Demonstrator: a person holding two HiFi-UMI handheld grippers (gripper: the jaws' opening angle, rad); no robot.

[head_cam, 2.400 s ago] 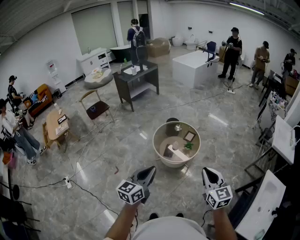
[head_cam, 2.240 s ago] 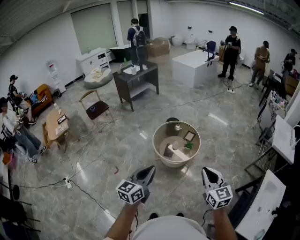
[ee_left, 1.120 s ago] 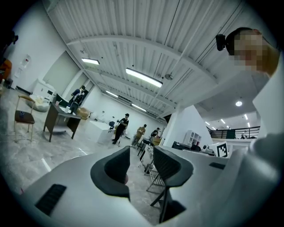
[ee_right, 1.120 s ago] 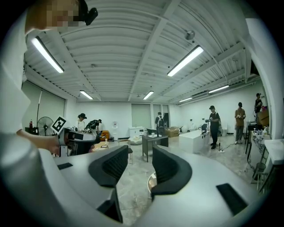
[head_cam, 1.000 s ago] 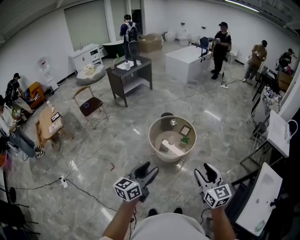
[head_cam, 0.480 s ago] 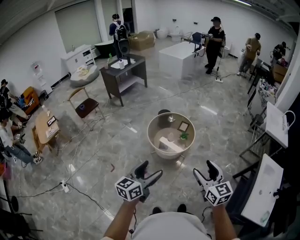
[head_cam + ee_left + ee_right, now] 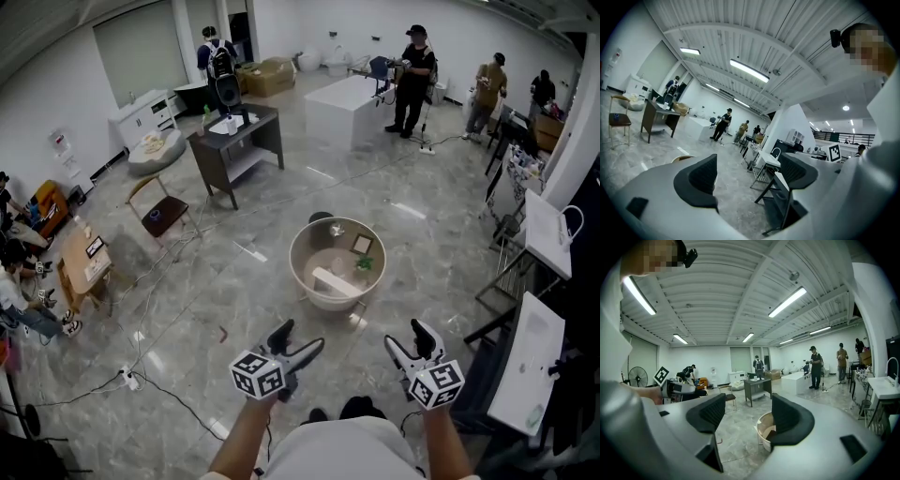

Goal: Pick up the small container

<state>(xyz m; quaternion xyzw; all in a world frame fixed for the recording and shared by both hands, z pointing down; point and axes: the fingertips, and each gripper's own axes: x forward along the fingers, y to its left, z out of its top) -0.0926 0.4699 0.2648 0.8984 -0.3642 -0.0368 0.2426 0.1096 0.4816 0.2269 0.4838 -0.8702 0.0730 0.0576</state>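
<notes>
A round beige tub [image 7: 302, 277] stands on the grey floor ahead of me. Inside it lie a long white box [image 7: 334, 282], a small framed picture [image 7: 362, 244], a green sprig [image 7: 364, 264] and a small pale cup-like thing [image 7: 335, 229]; I cannot tell which is the small container. My left gripper [image 7: 296, 339] hovers short of the tub at its left, its jaws opening with nothing between them. My right gripper [image 7: 406, 337] hovers at the tub's right, open and empty. The tub's rim [image 7: 761, 425] shows between the right jaws, and the same rim [image 7: 682, 158] peeks over the left finger.
A dark table [image 7: 239, 131] and a wooden chair [image 7: 156, 212] stand to the far left. A white counter [image 7: 339, 105] is at the back. White desks [image 7: 536, 361] line the right side. Cables [image 7: 141, 361] trail over the floor. Several people stand around the room.
Both grippers' jaws have spread apart from nearly shut. The view has shifted forward and down, so the tub sits a little higher in the head view.
</notes>
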